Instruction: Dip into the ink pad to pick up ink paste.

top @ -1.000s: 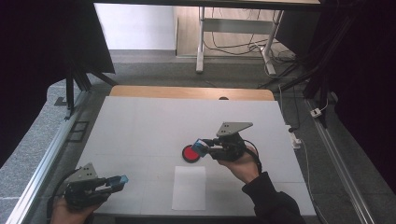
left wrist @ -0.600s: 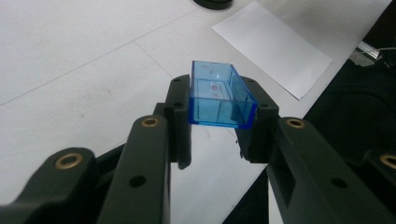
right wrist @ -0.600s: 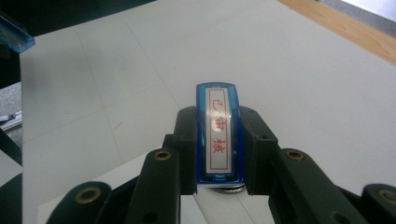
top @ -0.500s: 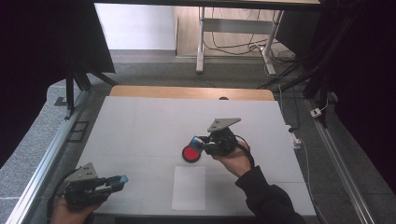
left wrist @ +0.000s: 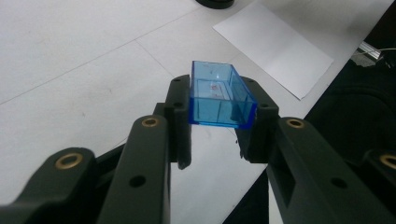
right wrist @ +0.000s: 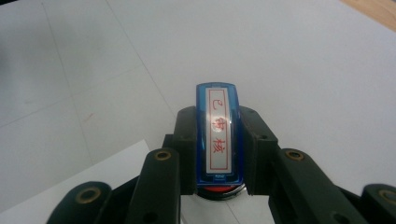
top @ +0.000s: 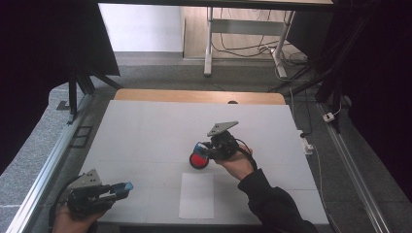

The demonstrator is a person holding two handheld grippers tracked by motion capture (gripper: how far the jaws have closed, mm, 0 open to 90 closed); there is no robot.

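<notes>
My right gripper (top: 201, 148) is shut on a blue stamp (right wrist: 218, 135) with a white label of red characters on its top. The stamp's lower end sits at a round red ink pad (top: 198, 159) in a black case, whose red shows just under the stamp (right wrist: 219, 192) in the right gripper view. My left gripper (top: 125, 187) rests near the table's front left corner, shut on a clear blue rectangular cap (left wrist: 219, 95) with its open side up.
A white sheet of paper (top: 197, 195) lies just in front of the ink pad. The white tabletop (top: 145, 126) ends in a wooden strip (top: 194, 96) at the far side. Metal rails (top: 43, 170) run along both sides.
My right gripper has moved left and down with the stamp, onto the red ink pad. The left gripper has kept still with the cap.
</notes>
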